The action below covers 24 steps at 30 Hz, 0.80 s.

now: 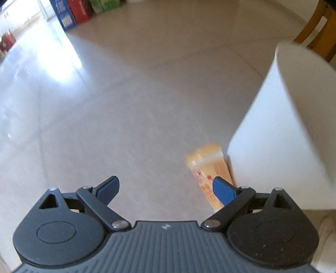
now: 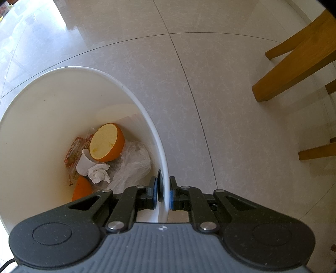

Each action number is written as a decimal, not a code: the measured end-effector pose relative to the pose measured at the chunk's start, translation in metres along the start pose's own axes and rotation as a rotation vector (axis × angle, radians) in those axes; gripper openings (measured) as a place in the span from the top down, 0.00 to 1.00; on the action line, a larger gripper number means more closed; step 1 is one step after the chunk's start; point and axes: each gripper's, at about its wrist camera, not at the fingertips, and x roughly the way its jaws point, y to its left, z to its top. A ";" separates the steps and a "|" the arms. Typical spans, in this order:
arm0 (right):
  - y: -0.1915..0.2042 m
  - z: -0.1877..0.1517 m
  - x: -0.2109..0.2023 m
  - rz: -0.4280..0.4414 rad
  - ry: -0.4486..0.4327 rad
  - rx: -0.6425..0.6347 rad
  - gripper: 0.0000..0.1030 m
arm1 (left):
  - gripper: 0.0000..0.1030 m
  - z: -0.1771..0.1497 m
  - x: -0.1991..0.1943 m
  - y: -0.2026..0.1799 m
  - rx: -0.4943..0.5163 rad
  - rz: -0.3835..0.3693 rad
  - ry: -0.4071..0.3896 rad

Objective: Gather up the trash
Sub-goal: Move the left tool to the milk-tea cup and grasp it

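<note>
A white trash bin point(image 2: 145, 117) stands on the tiled floor, and my right gripper point(image 2: 163, 194) is shut on its rim, one finger inside and one outside. Inside lie an orange half point(image 2: 107, 142), a second orange piece point(image 2: 82, 189), a small white cup point(image 2: 84, 163), crumpled tissue point(image 2: 98, 173), a clear plastic bag point(image 2: 134, 163) and a red-printed wrapper point(image 2: 72, 154). In the left wrist view the same bin point(image 1: 273, 130) rises at the right. A yellow snack wrapper point(image 1: 208, 168) lies on the floor beside its base. My left gripper point(image 1: 166, 189) is open, its right fingertip point(image 1: 222, 189) over the wrapper.
Wooden chair legs point(image 2: 294, 69) stand to the right of the bin, with a wooden chair point(image 1: 315, 33) visible behind it. Blue, red and green boxes point(image 1: 77, 12) sit far off at the top left. Bright glare point(image 1: 61, 58) falls on the glossy tiles.
</note>
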 end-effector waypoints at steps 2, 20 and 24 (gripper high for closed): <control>0.000 0.000 0.000 0.000 0.000 -0.002 0.88 | 0.08 -0.012 0.022 -0.010 -0.023 -0.043 0.063; 0.002 0.000 0.001 -0.008 -0.001 -0.001 0.87 | 0.08 -0.062 0.106 -0.057 -0.141 -0.095 0.046; 0.002 0.000 0.001 -0.009 -0.001 0.001 0.87 | 0.06 -0.062 0.110 -0.048 -0.175 -0.103 0.058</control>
